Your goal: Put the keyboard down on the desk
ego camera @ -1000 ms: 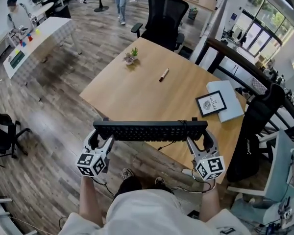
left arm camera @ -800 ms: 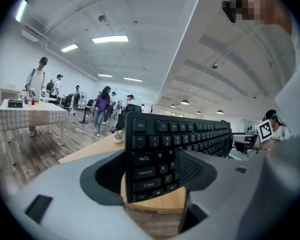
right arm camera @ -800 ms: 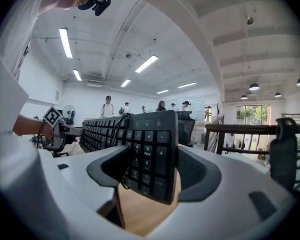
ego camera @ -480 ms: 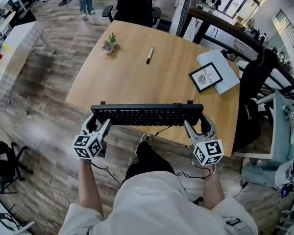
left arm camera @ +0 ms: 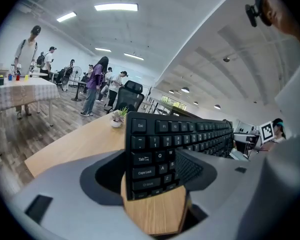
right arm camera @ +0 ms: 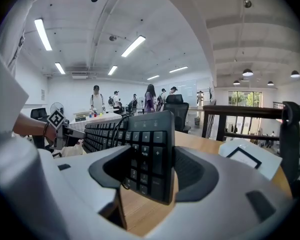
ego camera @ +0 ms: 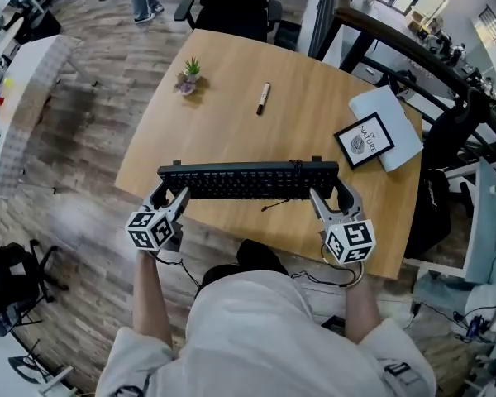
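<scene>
Black keyboard (ego camera: 248, 180), long axis left to right across the lower middle of the frame, hangs just over the desk's (ego camera: 223, 131) near edge, one end clamped in the left gripper (ego camera: 170, 197), the other in the right gripper (ego camera: 334, 195), whose jaws have just been closing on it.

We note plant (ego camera: 190, 75) far left, pen (ego camera: 264, 98) near it, frame (ego camera: 364, 140) on laptop (ego camera: 399, 121) right, chair (ego camera: 231, 2) beyond.
</scene>
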`<state>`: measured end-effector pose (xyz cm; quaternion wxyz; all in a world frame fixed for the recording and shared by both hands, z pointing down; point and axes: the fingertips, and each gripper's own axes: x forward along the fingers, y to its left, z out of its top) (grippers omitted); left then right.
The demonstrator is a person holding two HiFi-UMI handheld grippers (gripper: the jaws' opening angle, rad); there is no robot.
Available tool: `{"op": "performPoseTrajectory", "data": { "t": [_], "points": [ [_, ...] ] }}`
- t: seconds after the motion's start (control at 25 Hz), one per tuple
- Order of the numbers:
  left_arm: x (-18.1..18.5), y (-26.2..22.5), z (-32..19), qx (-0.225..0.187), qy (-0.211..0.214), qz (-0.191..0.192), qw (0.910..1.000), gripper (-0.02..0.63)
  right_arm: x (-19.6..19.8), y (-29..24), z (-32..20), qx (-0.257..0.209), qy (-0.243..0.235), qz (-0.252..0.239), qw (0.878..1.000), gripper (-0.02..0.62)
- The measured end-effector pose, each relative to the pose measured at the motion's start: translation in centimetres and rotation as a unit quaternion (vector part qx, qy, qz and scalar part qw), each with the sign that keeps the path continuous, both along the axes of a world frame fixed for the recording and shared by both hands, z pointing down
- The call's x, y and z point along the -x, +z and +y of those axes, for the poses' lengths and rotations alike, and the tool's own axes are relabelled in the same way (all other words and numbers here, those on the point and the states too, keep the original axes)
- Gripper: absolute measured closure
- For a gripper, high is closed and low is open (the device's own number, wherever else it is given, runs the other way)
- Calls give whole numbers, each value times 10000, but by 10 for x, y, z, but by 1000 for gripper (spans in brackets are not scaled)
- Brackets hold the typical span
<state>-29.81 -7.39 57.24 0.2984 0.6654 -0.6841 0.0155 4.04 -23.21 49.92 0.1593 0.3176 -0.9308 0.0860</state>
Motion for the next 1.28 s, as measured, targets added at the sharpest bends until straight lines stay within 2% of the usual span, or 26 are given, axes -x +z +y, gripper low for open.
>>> {"op": "performPoseTrajectory", "data": {
  "t": [0.24, 0.4, 0.76, 1.28],
  "points": [
    [27, 20, -42, 221, 57, -66, 9997, 301, 23, 30, -40, 295, -98, -45, 9995, 333],
    [40, 41, -53, 461, 150, -14, 9988, 301, 33, 53, -48, 602, 13, -85, 9981, 342],
    [66, 77, -96, 694, 636, 229, 9953, 301, 49, 71, -59, 770, 373, 97, 9963, 359],
    [113, 120, -142, 961, 1351, 679, 9838, 301, 93, 74, -60, 875, 1000, 501, 9899, 359]
  ]
}}
